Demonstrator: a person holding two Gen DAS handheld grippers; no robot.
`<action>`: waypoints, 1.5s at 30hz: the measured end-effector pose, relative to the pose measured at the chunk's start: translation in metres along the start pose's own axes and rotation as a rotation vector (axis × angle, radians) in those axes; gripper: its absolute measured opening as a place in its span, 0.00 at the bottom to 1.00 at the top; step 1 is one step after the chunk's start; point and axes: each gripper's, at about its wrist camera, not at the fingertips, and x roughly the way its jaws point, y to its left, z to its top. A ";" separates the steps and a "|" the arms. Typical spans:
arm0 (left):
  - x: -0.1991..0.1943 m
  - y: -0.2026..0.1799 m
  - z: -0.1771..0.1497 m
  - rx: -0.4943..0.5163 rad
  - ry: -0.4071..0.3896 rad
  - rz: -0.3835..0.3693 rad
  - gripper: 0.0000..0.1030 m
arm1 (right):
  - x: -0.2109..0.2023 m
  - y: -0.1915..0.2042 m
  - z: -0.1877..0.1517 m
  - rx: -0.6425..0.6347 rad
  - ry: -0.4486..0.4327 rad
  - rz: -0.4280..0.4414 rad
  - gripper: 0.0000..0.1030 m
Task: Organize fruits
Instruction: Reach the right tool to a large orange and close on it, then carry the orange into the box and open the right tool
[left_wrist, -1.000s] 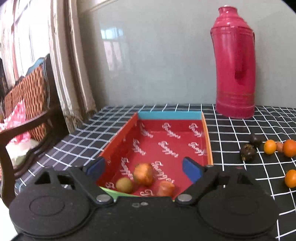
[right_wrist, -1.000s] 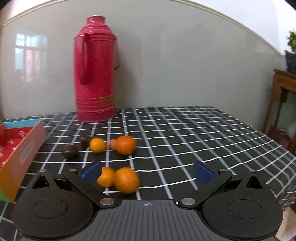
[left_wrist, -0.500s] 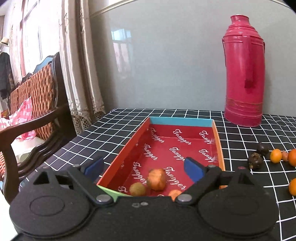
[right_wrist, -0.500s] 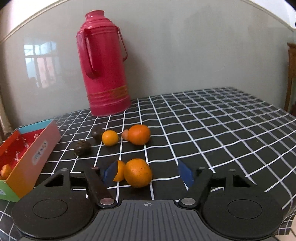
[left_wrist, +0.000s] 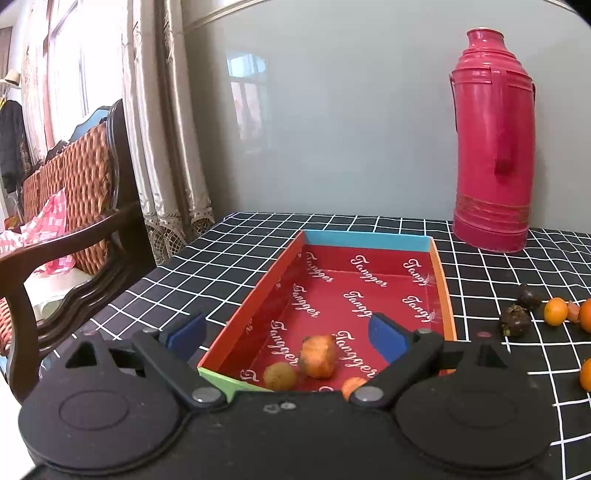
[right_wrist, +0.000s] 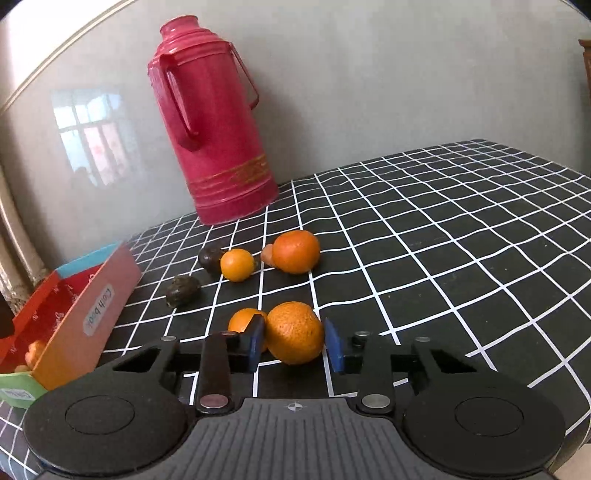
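Observation:
My right gripper is shut on a large orange on the checked tablecloth. A smaller orange lies just left of its left finger. Further back lie a big orange, a small orange and two dark round fruits. My left gripper is open and empty above the near end of the red-lined box, which holds three small fruits, among them an orange piece. The box also shows in the right wrist view.
A tall red thermos stands at the back by the wall, also in the left wrist view. A wooden chair stands off the table's left edge, beside curtains.
My right gripper has moved forward and closed its fingers onto the large orange. My left gripper has drawn back and up from the box, still open.

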 end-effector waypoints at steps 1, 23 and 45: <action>0.000 0.001 0.000 -0.003 -0.001 0.003 0.86 | 0.000 0.001 0.000 0.003 -0.004 -0.001 0.34; 0.007 0.108 -0.003 -0.159 0.051 0.215 0.90 | -0.015 0.140 -0.010 -0.214 -0.124 0.351 0.34; 0.013 0.152 -0.006 -0.200 0.065 0.253 0.90 | 0.000 0.198 -0.037 -0.331 -0.217 0.277 0.93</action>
